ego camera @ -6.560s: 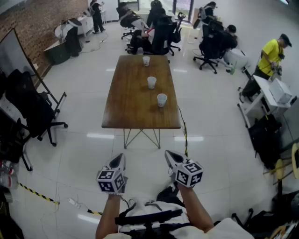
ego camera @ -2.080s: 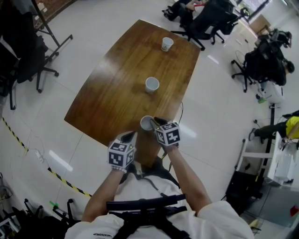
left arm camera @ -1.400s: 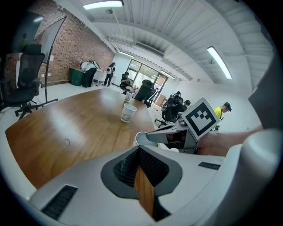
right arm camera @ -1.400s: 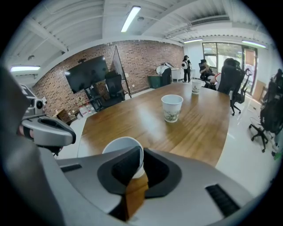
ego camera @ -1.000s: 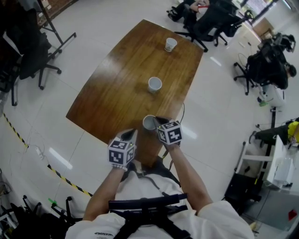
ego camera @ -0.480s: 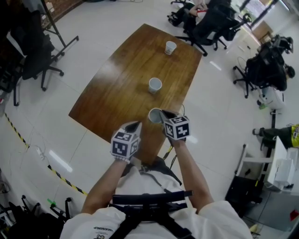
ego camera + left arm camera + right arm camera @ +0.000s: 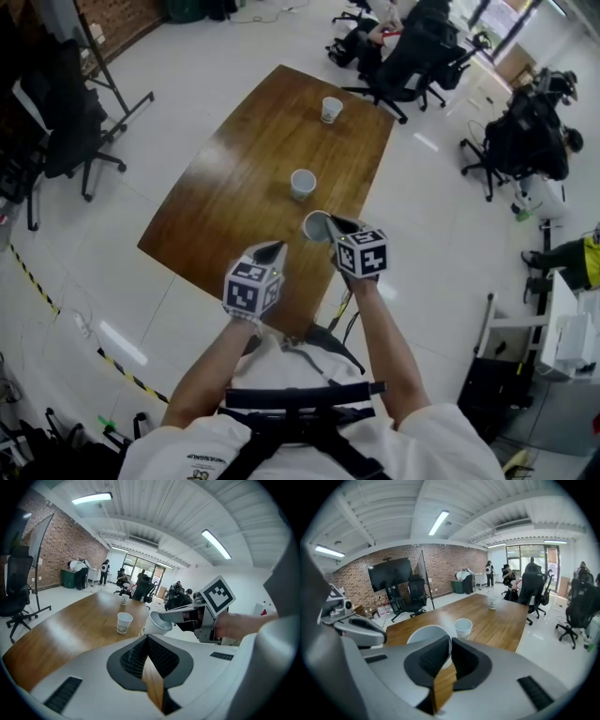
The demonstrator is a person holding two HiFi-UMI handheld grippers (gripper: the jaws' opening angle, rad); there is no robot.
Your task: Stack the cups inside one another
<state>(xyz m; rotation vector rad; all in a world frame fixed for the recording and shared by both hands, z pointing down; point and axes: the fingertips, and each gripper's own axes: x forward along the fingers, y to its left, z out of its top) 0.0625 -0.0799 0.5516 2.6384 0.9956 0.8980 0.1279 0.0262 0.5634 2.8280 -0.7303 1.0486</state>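
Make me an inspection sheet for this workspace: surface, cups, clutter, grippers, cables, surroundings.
Surface: wooden table, glossy.
Job's things: middle cup and far cup stand upright and apart on the table; near cup is held tilted above the table's near end.
Clutter: nothing seen on the table.
Grippers: right gripper shut on the near cup's rim; left gripper shut, empty.
Cables: one cable by the table's near end.
Surroundings: office chair, brick wall, people seated beyond.
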